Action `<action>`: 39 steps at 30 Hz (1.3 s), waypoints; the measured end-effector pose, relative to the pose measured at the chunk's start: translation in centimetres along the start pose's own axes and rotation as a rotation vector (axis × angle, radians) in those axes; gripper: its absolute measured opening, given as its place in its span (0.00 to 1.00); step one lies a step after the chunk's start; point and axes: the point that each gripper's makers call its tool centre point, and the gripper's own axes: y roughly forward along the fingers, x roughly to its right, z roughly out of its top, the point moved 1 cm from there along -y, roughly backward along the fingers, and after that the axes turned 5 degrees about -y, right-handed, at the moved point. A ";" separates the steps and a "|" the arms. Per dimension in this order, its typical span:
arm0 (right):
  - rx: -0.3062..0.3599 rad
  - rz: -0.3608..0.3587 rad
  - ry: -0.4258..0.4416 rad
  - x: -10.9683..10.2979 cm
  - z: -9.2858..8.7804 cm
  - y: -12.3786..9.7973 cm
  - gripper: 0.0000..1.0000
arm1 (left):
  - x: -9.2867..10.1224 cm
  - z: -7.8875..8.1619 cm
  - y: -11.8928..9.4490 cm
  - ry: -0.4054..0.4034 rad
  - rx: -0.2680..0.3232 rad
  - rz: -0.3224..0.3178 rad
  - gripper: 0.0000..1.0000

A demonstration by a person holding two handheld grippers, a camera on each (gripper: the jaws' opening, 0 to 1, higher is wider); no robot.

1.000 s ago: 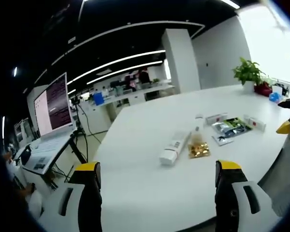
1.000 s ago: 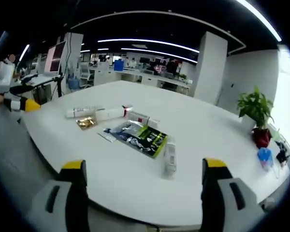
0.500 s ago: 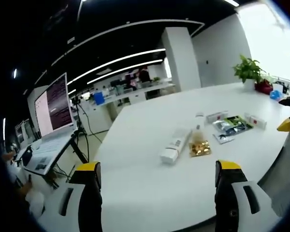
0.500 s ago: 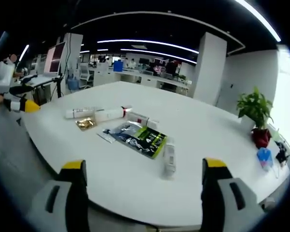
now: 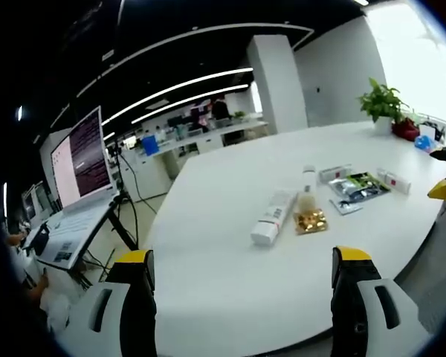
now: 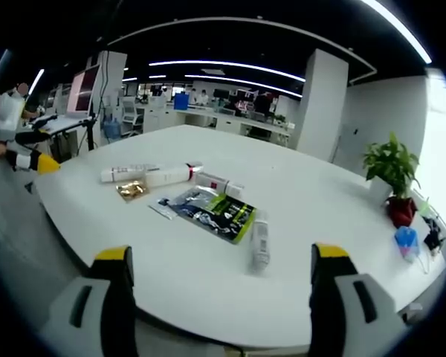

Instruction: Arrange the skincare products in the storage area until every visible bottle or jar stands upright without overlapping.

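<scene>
1. Left gripper view: left gripper gapes wide, empty, over the table. A white tube lies flat beside the gold packet.
2. Right gripper view: right gripper wide apart, empty. Another tube lies flat just right of the green pouch.

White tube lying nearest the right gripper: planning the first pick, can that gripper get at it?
Probably yes: the white tube lies apart from the green packet, bare table between.
</scene>
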 end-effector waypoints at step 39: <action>-0.011 0.003 0.006 0.0 -0.2 0.0 1.00 | 4.6 6.3 7.7 0.189 -0.058 -0.261 0.97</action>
